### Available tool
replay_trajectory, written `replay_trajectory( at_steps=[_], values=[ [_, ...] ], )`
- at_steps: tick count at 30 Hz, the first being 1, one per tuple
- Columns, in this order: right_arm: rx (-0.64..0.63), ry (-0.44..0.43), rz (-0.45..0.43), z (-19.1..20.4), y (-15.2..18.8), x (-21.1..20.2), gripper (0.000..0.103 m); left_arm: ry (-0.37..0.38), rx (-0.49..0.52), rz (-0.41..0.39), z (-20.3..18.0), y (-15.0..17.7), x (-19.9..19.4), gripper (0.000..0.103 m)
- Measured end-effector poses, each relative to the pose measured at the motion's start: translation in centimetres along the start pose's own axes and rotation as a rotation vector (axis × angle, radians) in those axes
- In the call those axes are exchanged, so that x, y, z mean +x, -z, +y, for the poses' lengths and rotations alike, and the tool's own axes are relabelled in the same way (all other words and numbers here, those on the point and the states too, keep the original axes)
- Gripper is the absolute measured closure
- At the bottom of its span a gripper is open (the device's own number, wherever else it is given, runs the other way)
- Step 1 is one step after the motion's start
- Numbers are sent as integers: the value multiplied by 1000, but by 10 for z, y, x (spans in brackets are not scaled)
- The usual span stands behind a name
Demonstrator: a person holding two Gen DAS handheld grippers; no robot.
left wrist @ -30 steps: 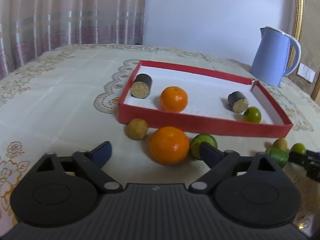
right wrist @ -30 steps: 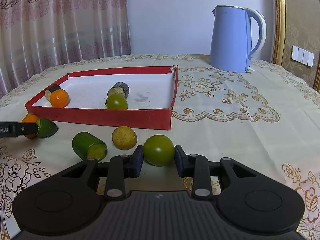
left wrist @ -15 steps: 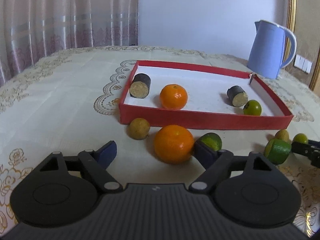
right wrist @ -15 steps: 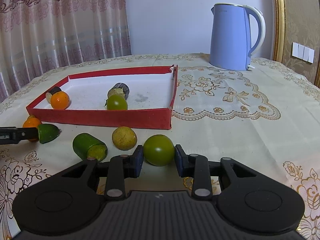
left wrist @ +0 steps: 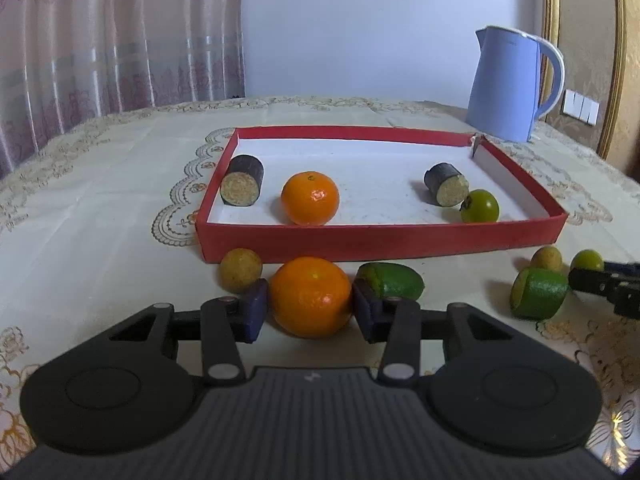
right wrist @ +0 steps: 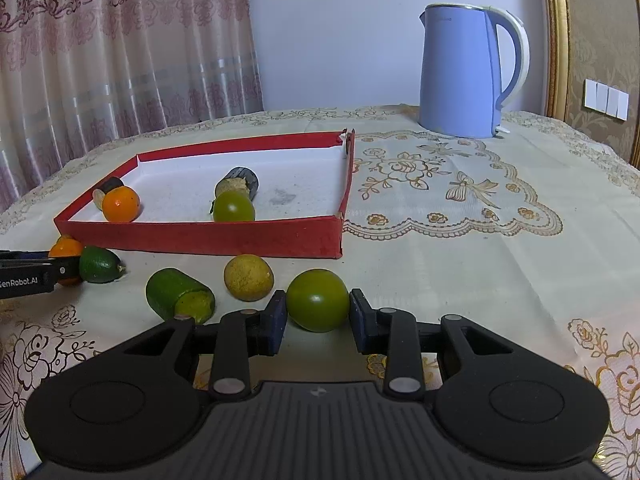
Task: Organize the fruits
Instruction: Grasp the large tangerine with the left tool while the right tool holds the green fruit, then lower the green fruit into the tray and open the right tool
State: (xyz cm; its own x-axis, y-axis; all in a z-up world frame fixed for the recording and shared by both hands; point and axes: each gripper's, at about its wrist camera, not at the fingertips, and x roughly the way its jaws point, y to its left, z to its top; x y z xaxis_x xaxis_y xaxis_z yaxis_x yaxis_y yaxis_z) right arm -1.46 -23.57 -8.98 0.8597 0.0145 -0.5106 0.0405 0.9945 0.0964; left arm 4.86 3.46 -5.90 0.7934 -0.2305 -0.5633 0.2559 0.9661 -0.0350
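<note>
The tabletop [left wrist: 100, 208] carries a blue kettle [right wrist: 468, 72] at the back and, nearer, a red tray [left wrist: 380, 240] that already holds 4 pieces: 2 dark cut cylinders, 1 orange and 1 green fruit. Just outside the tray's near wall lie the loose fruits, and the step in hand looks like lifting 2 of them over that wall at once. The left gripper [left wrist: 310, 306] has just been closing its jaws and the large orange [left wrist: 310, 296] now sits between them with both blue pads against its sides, so the grip appears made, or very nearly. The right gripper [right wrist: 318, 316] has its jaws closed on the round green fruit [right wrist: 317, 299], which rests on the cloth. To do this well, I would confirm the orange is pinched across its widest part before raising it, since a round skin can squirt out of pads set too low or too far forward. Lift each fruit straight up until it clears the red wall, then carry it inward and set it down in bare white floor, away from the pieces already inside. The green oval fruit [left wrist: 394, 282] lies just beside the left gripper's right jaw and the tan ball [left wrist: 240, 270] just beside its left jaw, so a sideways start could nudge either. The cut green piece [right wrist: 178, 298] and yellow ball [right wrist: 249, 277] lie close to the right gripper's left jaw and deserve the same care.
</note>
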Motion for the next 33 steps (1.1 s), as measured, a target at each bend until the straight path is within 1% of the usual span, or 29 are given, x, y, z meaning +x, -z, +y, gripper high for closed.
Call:
replay_trajectory(
  at_steps=[3,11,18,23,25,29,33],
  values=[
    [2,-1,0,-1,0,0,71,4,-26,-3,3,0,-1,62],
    [1,-1,0,-1,0,0,71,-9,-27,-17,2,4,-11,62],
    [12,-2,-16,-3,1,-3,71,3,-81,-23,11,5,-12,62],
    [-2,11,-35,0,2,-7,71,-4,-75,-22,10,6,-12,62],
    [-27,13,-34,4,2,-9,71,-4,-73,-22,9,6,-12,62],
    [-69,28,-72,10,-7,-17,71,1,-79,-20,10,6,-12,62],
    [-113,44,-129,16,-26,-21,71,1,-78,-21,11,6,-11,62]
  ],
)
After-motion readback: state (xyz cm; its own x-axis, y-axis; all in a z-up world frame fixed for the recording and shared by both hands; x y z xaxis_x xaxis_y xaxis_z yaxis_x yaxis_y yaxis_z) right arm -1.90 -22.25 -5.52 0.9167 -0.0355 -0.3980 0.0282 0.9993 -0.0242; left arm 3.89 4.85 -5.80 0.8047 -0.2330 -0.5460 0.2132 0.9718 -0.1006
